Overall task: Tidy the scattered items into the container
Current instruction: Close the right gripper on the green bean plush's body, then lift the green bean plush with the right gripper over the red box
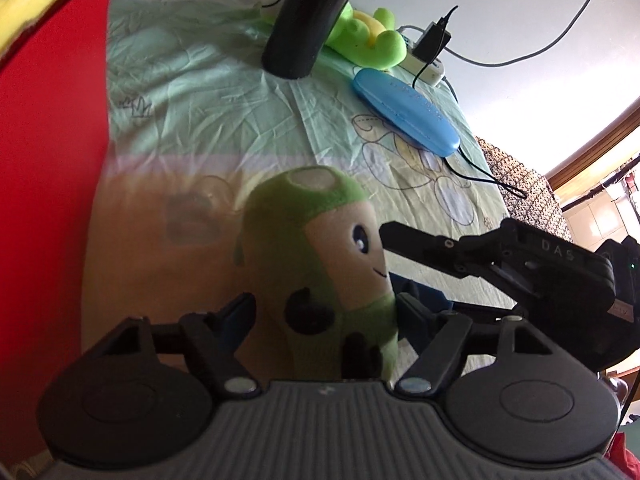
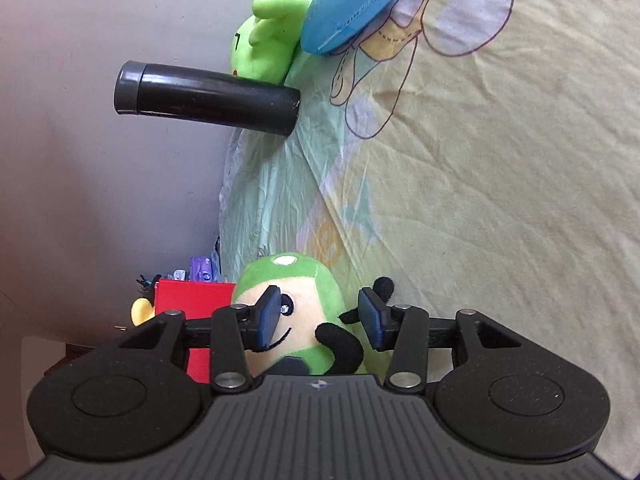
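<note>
The green plush doll with a cream face [image 1: 320,264] sits between the left gripper [image 1: 326,312] pads, lower body hidden; grasp undeterminable. The right gripper [image 2: 320,316] stands released around it. Only the right view shows the black cylindrical flask's grey cap [image 2: 128,88].

A bed with a pale green cartoon sheet [image 1: 224,92] carries a black flask [image 1: 308,20], blue case [image 1: 404,110], frog plush [image 1: 372,40] and power strip [image 1: 430,66].

A green plush doll [image 1: 320,264] with a cream face stands upright beside the red container [image 1: 52,184].
</note>
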`<state>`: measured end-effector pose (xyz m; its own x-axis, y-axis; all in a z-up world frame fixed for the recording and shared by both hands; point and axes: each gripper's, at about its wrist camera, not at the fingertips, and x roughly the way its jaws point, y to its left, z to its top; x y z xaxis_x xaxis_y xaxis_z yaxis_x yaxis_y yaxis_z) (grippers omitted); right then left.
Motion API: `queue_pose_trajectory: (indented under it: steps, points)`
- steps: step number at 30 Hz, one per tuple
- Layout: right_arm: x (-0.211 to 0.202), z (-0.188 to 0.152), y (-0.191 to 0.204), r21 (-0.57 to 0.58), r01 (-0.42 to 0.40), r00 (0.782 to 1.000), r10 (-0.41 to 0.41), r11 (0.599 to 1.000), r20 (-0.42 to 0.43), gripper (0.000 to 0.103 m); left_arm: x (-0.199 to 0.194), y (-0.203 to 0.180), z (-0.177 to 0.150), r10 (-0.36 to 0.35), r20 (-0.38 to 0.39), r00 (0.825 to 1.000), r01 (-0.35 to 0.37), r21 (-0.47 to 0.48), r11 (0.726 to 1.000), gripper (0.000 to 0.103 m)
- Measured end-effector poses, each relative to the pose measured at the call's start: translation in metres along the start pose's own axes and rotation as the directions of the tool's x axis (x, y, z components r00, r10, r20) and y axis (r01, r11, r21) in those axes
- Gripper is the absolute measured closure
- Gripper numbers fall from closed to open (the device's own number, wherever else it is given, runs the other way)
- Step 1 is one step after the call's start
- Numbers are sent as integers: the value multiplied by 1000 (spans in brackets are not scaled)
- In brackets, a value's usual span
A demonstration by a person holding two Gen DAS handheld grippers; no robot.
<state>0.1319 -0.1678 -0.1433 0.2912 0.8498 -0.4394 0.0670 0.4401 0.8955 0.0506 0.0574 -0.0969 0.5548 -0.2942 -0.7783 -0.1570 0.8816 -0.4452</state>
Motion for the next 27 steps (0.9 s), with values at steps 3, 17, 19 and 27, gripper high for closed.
queue_pose_trajectory:
  steps: [3, 17, 19, 27]
  points:
    - [5, -3, -1, 24, -28, 999, 29, 999, -29, 54, 3, -5, -1, 27, 2, 1000, -27, 32, 999, 28]
    - [-34, -30, 7, 65, -127, 987, 133, 990, -87, 52, -37, -32, -17, -34, 70, 997, 21, 175, 984, 28]
    - [-44, -36, 16, 49, -169, 983, 172, 984, -64, 51, -54, -39, -19, -52, 118, 992, 26, 213, 977, 28]
    - [-60, -61, 82, -120, -286, 958, 285, 951, -22, 51, -131, -35, -21, -102, 309, 946, 14, 277, 961, 28]
